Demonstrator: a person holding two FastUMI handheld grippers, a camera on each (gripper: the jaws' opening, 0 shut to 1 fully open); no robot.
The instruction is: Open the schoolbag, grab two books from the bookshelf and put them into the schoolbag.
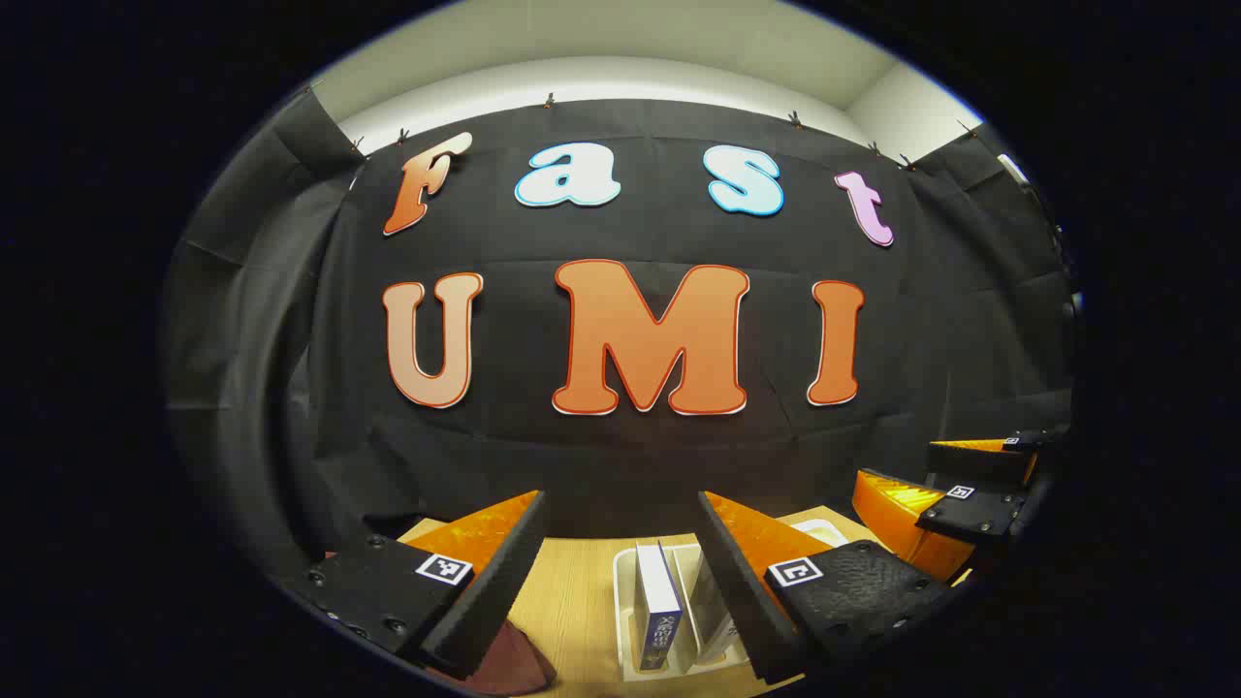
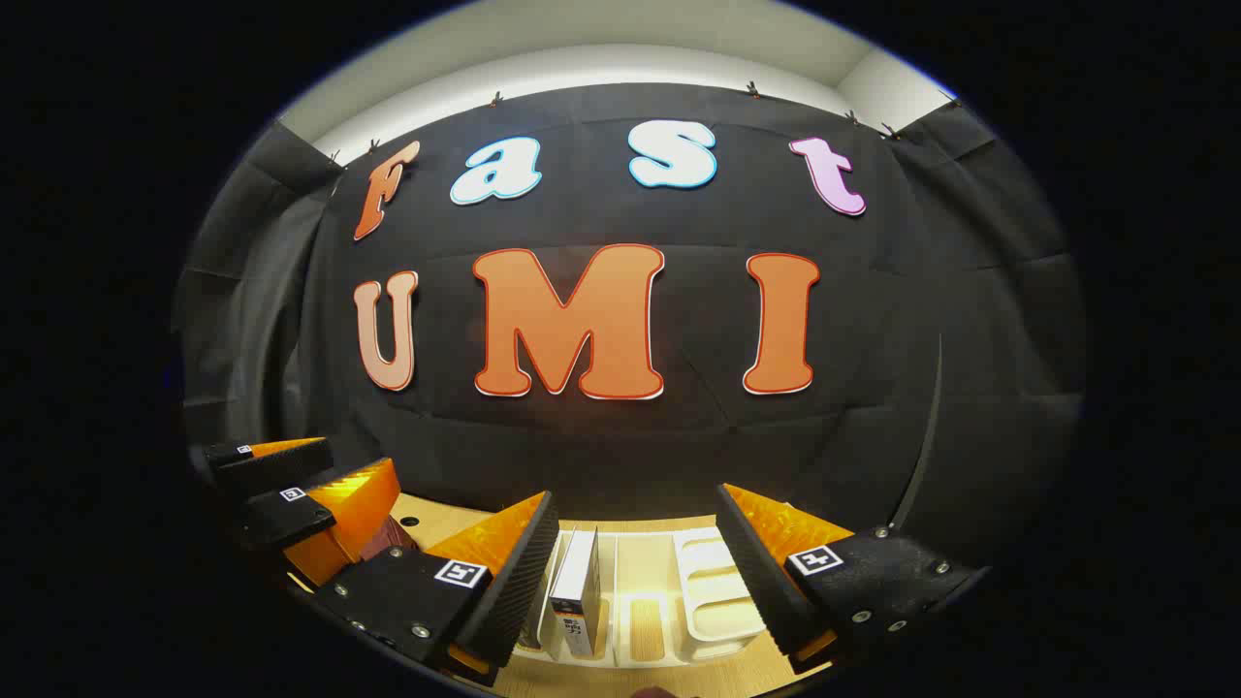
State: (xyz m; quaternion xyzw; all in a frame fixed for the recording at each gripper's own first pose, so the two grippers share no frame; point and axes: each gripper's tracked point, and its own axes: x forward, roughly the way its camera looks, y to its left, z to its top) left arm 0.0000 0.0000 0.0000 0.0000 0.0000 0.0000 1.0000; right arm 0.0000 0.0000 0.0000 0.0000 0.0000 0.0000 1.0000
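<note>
Above the wooden table (image 1: 572, 591), both grippers (image 1: 620, 582) (image 2: 635, 582) hung spread and empty, risking toppling the upright books (image 1: 659, 606) in the white bookshelf (image 2: 717, 591).

A recording booth — black cloth (image 1: 620, 465) is hanging as the wall, a pale wood counter (image 1: 572, 601) sitting below — not a home.
</note>
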